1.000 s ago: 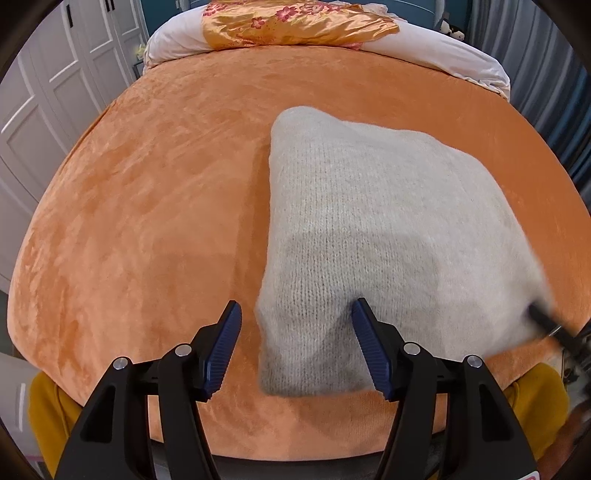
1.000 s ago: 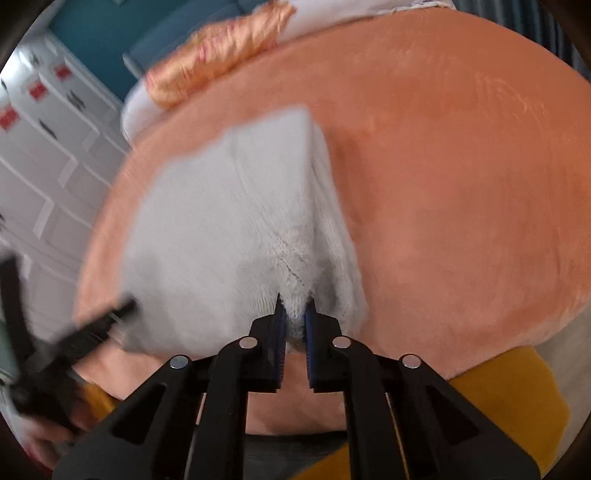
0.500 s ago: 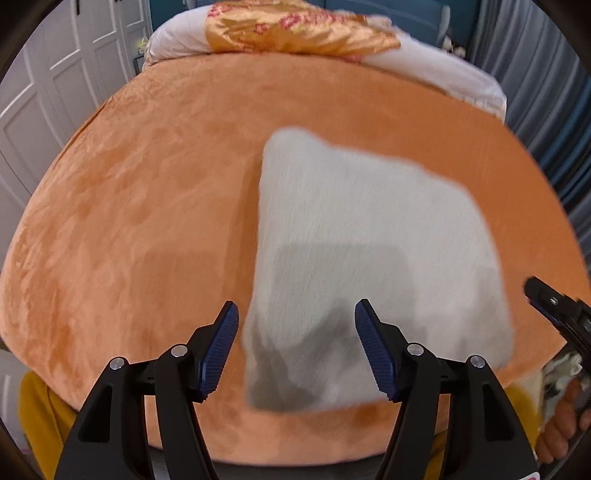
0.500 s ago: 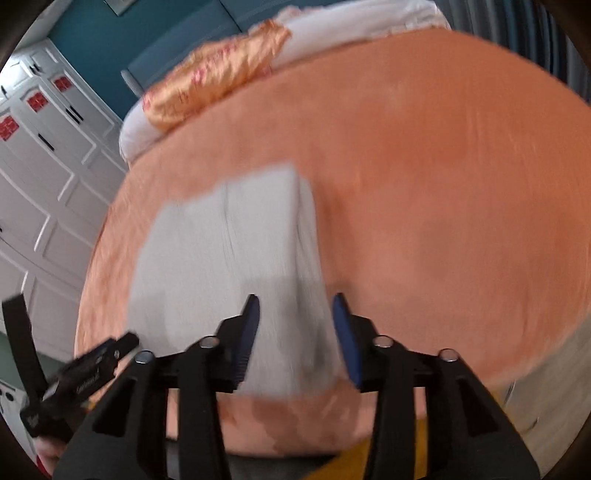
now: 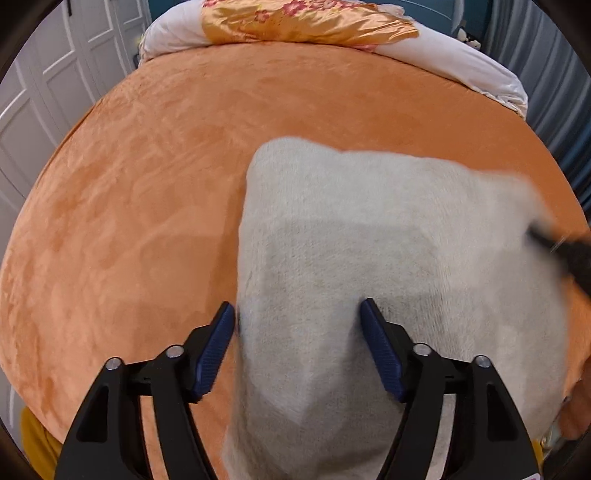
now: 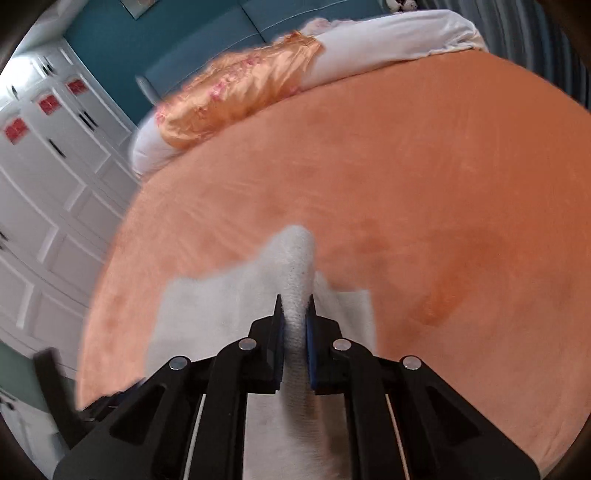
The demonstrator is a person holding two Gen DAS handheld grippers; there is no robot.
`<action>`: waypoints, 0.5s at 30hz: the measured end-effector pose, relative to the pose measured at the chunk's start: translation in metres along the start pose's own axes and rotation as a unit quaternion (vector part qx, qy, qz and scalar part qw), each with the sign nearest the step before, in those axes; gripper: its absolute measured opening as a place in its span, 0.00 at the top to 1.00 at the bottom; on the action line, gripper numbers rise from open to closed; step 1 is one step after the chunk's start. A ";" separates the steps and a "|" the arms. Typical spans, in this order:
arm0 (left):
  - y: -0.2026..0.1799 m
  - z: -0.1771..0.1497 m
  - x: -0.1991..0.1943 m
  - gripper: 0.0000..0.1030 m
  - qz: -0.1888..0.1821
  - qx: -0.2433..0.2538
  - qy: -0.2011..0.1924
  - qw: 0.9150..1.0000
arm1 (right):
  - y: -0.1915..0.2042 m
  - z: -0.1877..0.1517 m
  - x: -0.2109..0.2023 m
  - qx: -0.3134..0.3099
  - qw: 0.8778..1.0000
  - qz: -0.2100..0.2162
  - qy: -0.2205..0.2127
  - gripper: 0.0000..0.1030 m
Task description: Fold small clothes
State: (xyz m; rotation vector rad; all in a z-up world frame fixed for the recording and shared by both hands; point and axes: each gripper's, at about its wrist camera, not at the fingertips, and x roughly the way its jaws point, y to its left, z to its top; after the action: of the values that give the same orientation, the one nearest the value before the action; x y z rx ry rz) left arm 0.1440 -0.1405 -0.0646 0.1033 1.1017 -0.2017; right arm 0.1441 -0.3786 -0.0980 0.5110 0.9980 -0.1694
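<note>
A folded pale grey knitted garment [image 5: 369,240] lies on the orange bedspread [image 5: 147,184]. My left gripper [image 5: 297,317] is open, its blue-padded fingers straddling the garment's near left part. In the right wrist view my right gripper [image 6: 294,314] is shut on a raised ridge of the garment [image 6: 295,258], lifting its edge off the bedspread [image 6: 443,184]. The right gripper shows as a dark blur [image 5: 569,254] at the garment's right edge in the left wrist view.
A white pillow with an orange floral satin cover [image 5: 303,18] lies at the bed's far end. White cupboard doors [image 6: 48,184] stand left of the bed. Grey curtains [image 5: 554,74] hang on the right.
My right gripper opened half a second ago and has now shut again on the garment's edge, lifting it. My left gripper stayed open and moved forward over the garment.
</note>
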 end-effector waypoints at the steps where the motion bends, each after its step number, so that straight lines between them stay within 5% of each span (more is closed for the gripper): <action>1: 0.000 -0.002 0.004 0.25 -0.003 -0.001 0.004 1.000 | -0.005 -0.005 0.017 0.000 1.000 -0.010 0.029 0.91; 5: 0.003 -0.003 -0.005 0.27 -0.008 -0.008 0.002 1.000 | -0.009 -0.014 -0.027 0.025 0.999 0.021 -0.025 0.86; 9: 0.005 -0.018 -0.045 0.30 -0.030 -0.002 -0.022 0.999 | 0.011 -0.065 -0.090 -0.025 0.997 0.032 -0.069 0.86; 11: 0.005 -0.031 -0.061 0.30 -0.045 -0.003 -0.027 0.999 | 0.013 -0.095 -0.095 -0.044 0.997 0.031 -0.057 0.86; 15: -0.008 -0.065 -0.061 0.30 -0.037 0.025 -0.009 0.999 | 0.022 -0.146 -0.061 -0.104 0.994 -0.044 -0.011 0.93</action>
State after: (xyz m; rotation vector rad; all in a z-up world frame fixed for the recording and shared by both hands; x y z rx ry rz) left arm 0.0586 -0.1292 -0.0393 0.1052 1.0831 -0.2955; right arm 0.0084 -0.2942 -0.1029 0.2744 1.0052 -0.1479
